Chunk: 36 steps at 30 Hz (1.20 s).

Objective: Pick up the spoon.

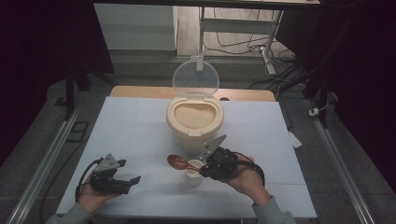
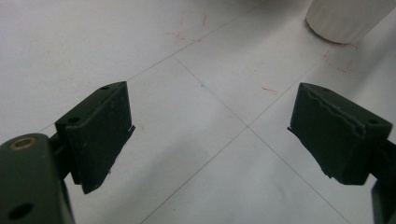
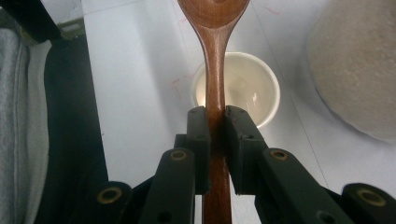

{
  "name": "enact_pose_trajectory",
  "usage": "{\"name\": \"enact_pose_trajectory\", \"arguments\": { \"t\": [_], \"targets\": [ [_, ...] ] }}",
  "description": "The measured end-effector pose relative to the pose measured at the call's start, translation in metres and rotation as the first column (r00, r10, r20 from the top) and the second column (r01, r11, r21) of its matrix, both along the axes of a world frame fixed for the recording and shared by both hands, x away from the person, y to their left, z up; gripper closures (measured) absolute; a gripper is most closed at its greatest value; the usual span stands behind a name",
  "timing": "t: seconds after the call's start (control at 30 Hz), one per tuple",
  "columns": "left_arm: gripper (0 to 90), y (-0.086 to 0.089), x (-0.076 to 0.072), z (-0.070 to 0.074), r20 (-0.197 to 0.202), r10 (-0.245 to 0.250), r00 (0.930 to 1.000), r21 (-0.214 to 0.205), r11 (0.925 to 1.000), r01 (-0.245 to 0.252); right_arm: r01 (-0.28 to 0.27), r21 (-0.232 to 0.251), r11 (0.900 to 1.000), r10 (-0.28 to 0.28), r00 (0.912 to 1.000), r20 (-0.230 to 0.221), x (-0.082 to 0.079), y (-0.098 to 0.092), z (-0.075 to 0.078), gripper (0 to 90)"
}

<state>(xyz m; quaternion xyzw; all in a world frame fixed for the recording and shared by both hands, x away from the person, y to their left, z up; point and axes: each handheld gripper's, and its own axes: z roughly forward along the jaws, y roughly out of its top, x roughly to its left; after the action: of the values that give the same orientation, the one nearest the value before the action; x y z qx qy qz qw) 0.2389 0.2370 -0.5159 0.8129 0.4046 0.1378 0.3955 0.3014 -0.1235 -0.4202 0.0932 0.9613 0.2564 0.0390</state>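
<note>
A cream container (image 1: 194, 122) full of rice (image 1: 194, 113) stands at the table's middle, its clear lid (image 1: 195, 77) swung up behind it. My right gripper (image 1: 202, 169) is shut on the handle of a brown wooden spoon (image 1: 178, 162), whose bowl points left above the table. In the right gripper view the spoon (image 3: 215, 70) runs up between the jaws, over a small white cup (image 3: 237, 88) that looks empty. The cup (image 1: 194, 172) stands in front of the container. My left gripper (image 1: 131, 171) rests open near the front left, nothing between its jaws, and its own view shows it (image 2: 208, 128) over bare table.
The white table top (image 1: 135, 130) has thin grid lines and faint red marks. A wooden strip (image 1: 140, 91) lines its far edge. Metal rails (image 1: 44, 161) run along both sides. Cables (image 1: 243, 44) and a desk frame stand on the floor beyond.
</note>
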Motion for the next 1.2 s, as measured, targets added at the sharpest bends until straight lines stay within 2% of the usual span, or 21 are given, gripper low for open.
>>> {"name": "enact_pose_trajectory", "arguments": {
  "t": [0.2,0.47,0.57,0.67,0.8,0.93,1.07,1.13,1.2],
  "targets": [
    [13.7,0.0,-0.003,0.005,0.013,-0.017,0.9998,-0.001,0.9999,0.017,-0.056,-0.012,0.9983,0.056,0.9983,0.017,-0.003,0.007,-0.003,80.3],
    [14.2,-0.008,-0.006,0.022,0.042,-0.069,0.9967,-0.002,0.9976,0.069,-0.087,-0.034,0.9956,0.088,0.9958,0.025,-0.003,0.014,-0.004,80.3],
    [14.2,-0.014,-0.006,0.032,0.055,-0.096,0.9939,0.002,0.9954,0.096,-0.097,-0.034,0.9947,0.098,0.9948,0.029,-0.004,0.016,-0.003,80.3],
    [14.3,-0.022,-0.006,0.044,0.083,-0.129,0.9881,0.011,0.9916,0.129,-0.101,-0.039,0.9941,0.102,0.9941,0.035,-0.004,0.017,-0.003,80.3],
    [14.9,-0.032,-0.005,0.058,0.108,-0.176,0.9785,0.019,0.9844,0.175,-0.102,-0.042,0.9939,0.103,0.9941,0.034,-0.005,0.018,-0.005,80.3],
    [15.8,-0.048,-0.004,0.073,0.132,-0.229,0.9643,0.036,0.9733,0.227,-0.111,-0.042,0.9929,0.113,0.993,0.034,-0.005,0.019,-0.005,80.3],
    [17.3,-0.069,-0.003,0.09,0.149,-0.3,0.9422,0.065,0.9537,0.293,-0.118,-0.035,0.9924,0.119,0.9921,0.038,-0.006,0.02,-0.004,80.3],
    [19.4,-0.078,-0.001,0.095,0.141,-0.341,0.9294,0.097,0.939,0.33,-0.115,-0.037,0.9927,0.116,0.9924,0.04,-0.006,0.02,-0.004,80.3],
    [19.4,-0.086,0.002,0.097,0.126,-0.365,0.9223,0.112,0.929,0.352,-0.116,-0.037,0.9925,0.118,0.9922,0.042,-0.006,0.02,-0.005,80.3]
  ]
}}
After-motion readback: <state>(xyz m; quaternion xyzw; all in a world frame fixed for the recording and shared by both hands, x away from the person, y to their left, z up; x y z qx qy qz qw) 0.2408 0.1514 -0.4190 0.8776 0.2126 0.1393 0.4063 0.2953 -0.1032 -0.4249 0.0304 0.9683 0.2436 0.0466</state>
